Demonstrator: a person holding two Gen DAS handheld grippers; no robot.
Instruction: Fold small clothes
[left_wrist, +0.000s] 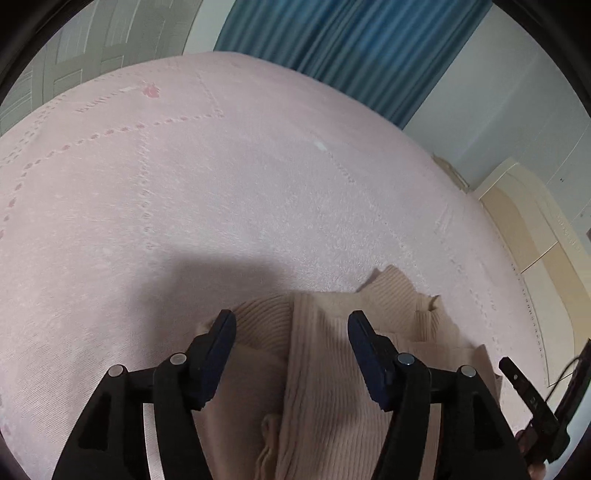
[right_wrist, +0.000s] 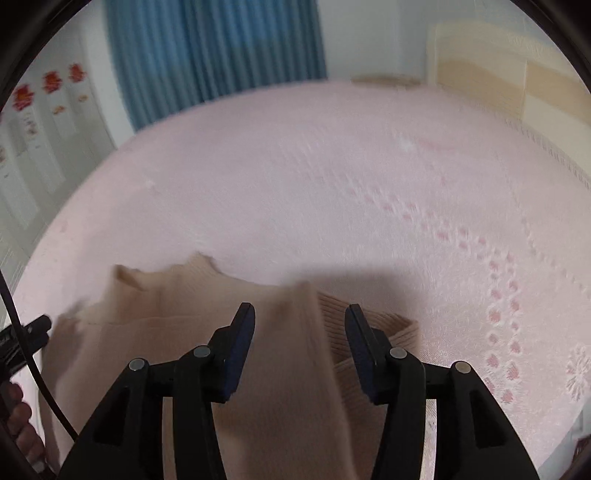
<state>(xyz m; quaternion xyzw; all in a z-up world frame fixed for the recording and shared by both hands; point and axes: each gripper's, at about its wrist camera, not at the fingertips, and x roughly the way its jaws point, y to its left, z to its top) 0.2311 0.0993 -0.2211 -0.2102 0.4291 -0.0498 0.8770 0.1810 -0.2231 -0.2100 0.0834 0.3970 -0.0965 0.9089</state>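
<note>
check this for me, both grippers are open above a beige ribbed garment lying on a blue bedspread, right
Not quite: the bedspread is pink, not blue; the blue thing is the curtain behind the bed, as the left wrist view shows. The rest holds: the left gripper and right gripper are open above the beige ribbed garment.

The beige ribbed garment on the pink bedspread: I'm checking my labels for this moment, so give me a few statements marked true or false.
1. The beige ribbed garment lies on a pink bedspread. True.
2. The left tool clamps the garment. False: its jaws stand apart, fabric beneath them.
3. The right tool is shut. False: it is open.
4. A blue curtain hangs beyond the bed. True.
5. The garment is navy. False: beige.
</note>
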